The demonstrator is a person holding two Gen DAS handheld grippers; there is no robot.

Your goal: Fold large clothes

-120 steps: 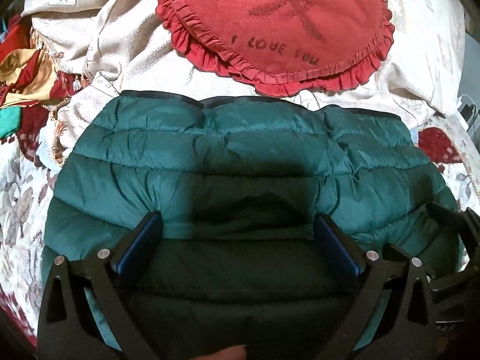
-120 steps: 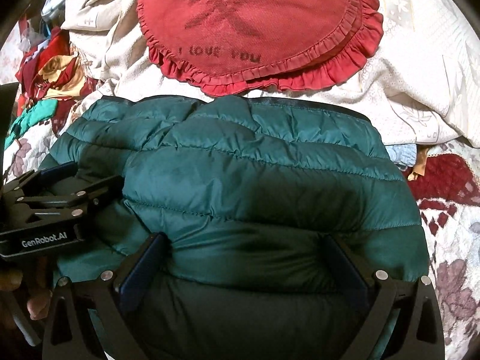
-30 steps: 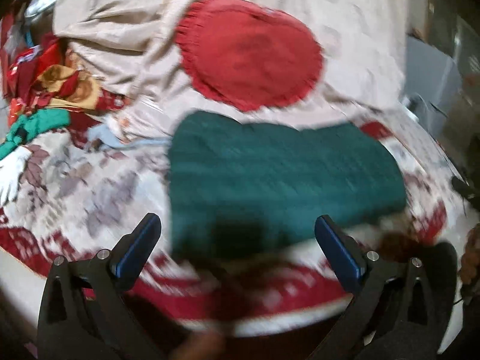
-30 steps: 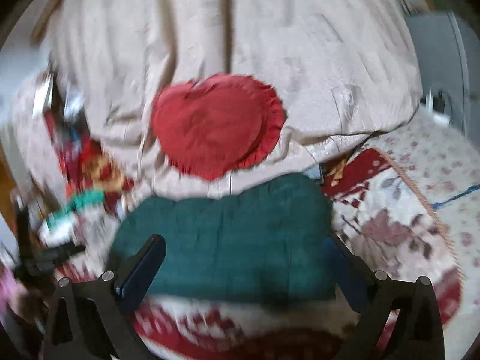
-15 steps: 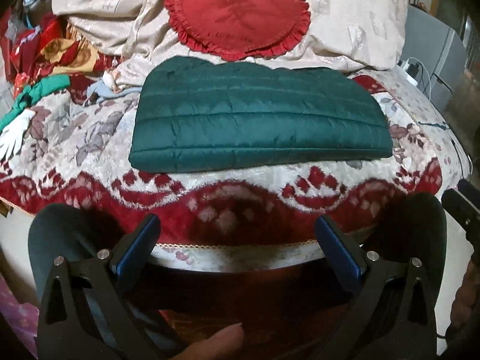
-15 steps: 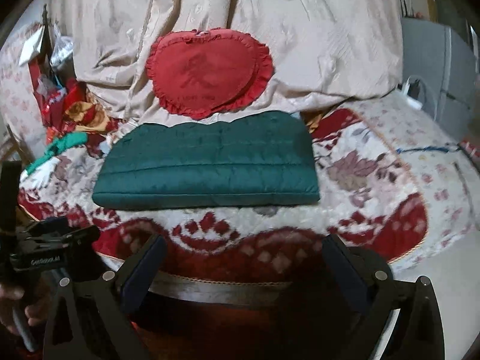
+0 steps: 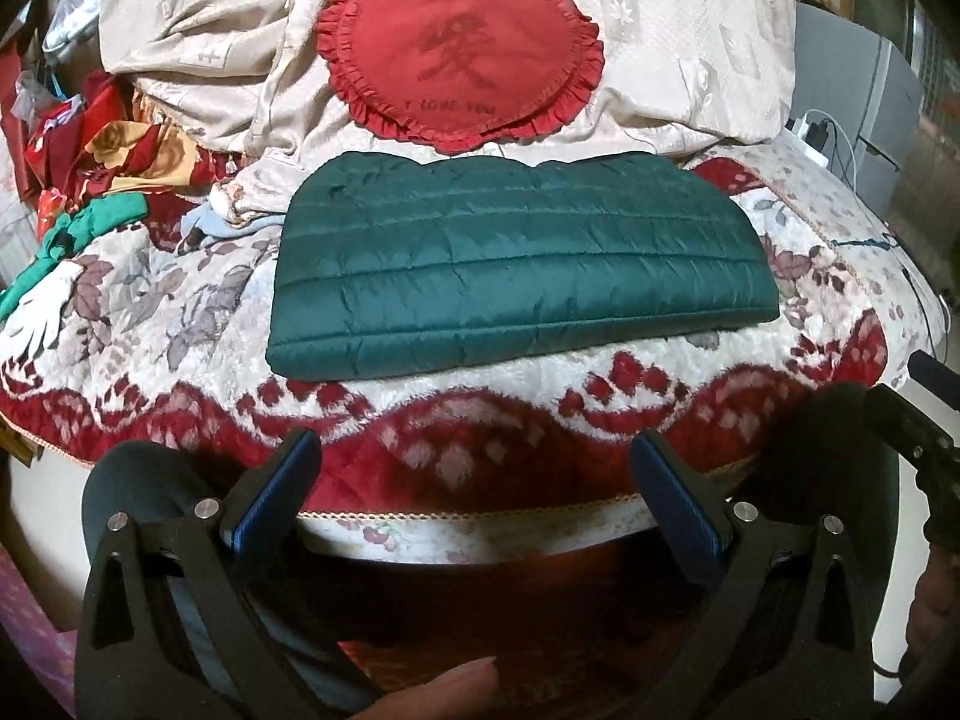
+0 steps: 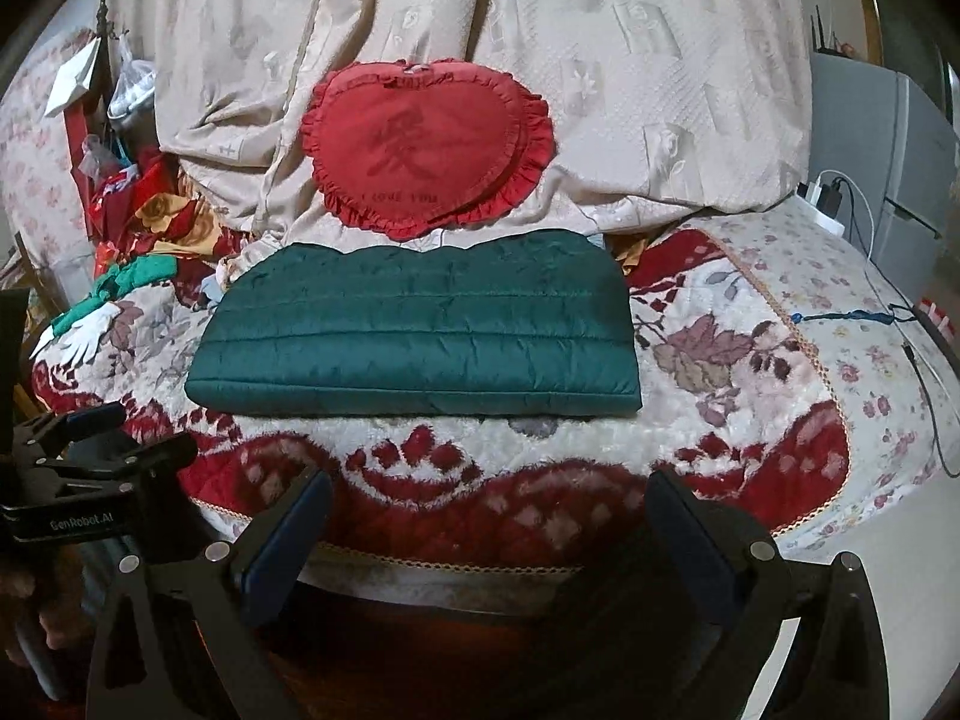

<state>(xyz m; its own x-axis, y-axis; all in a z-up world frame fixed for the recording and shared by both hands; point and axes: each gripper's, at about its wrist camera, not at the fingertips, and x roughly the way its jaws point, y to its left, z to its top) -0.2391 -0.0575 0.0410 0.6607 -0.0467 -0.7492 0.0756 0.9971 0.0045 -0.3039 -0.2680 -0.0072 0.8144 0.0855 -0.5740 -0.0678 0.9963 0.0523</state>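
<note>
**Green quilted jacket lies folded on the bed, both grippers drawn clear**

Green and puffy, the jacket [image 7: 516,264] rests as a flat, even slab across the patterned blanket [image 7: 150,324] on the bed, its long edges squared, which suggests the fold is finished. At the far left a heap of red and green clothes [image 7: 90,180] spills off the frame, too tangled to sort out. Behind the jacket a red heart-shaped cushion [image 7: 462,60] leans on a beige cover [image 8: 630,90]. The left gripper [image 7: 477,495] hangs below the bed's edge, jaws spread wide and empty; the right gripper [image 8: 492,531] does likewise, apart from the cloth. How the sleeves and collar are tucked inside is hidden. To the right a grey cabinet [image 8: 888,138] is cut off.
</note>
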